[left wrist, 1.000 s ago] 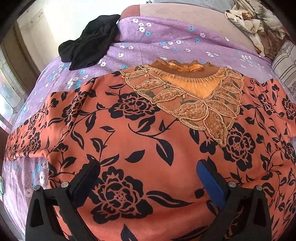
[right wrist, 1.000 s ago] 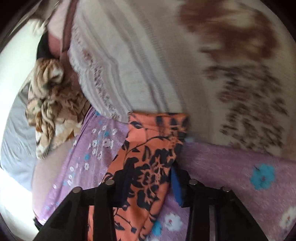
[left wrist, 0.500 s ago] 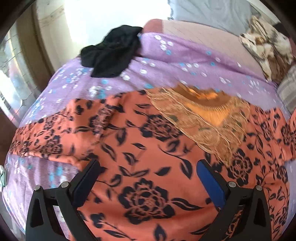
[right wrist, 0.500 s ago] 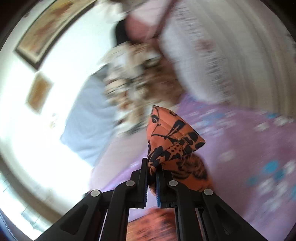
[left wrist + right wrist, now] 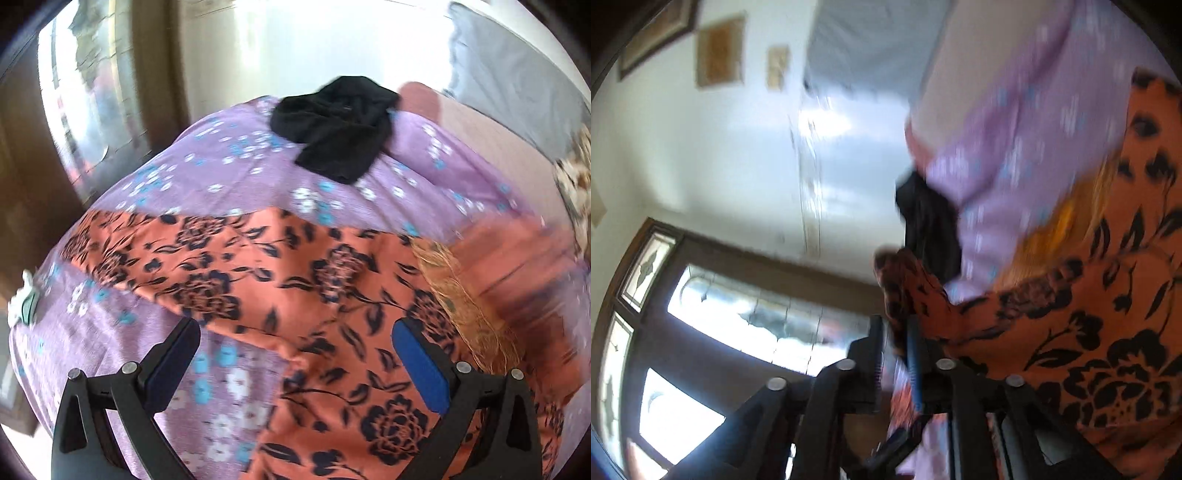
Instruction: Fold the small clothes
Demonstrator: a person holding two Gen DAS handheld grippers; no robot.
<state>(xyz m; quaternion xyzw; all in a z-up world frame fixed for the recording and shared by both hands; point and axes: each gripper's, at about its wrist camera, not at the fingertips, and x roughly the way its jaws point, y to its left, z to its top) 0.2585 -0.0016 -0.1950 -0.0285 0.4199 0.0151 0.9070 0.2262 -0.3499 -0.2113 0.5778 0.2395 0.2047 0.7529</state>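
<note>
An orange garment with black flowers [image 5: 314,266] lies spread on the purple flowered bedsheet [image 5: 229,155], its golden embroidered neckline [image 5: 461,295] to the right. My left gripper [image 5: 295,332] hangs open above the spot where the garment's left sleeve meets its body, holding nothing. In the right wrist view, my right gripper [image 5: 895,328] has the end of a sleeve [image 5: 905,280] pinched between its narrow jaws, which are opening. That sleeve is lifted over the garment's body [image 5: 1089,332]. The view is blurred.
A crumpled black garment [image 5: 340,125] lies at the bed's far edge, also the black garment [image 5: 931,229] in the right wrist view. A window [image 5: 757,314] and a white wall with frames lie beyond the bed. A patterned blanket [image 5: 576,184] sits at the right.
My right gripper closed on the sleeve, lifted it and swung it across toward the garment's body. My left gripper, still open, shifted left from the chest to the left sleeve area.
</note>
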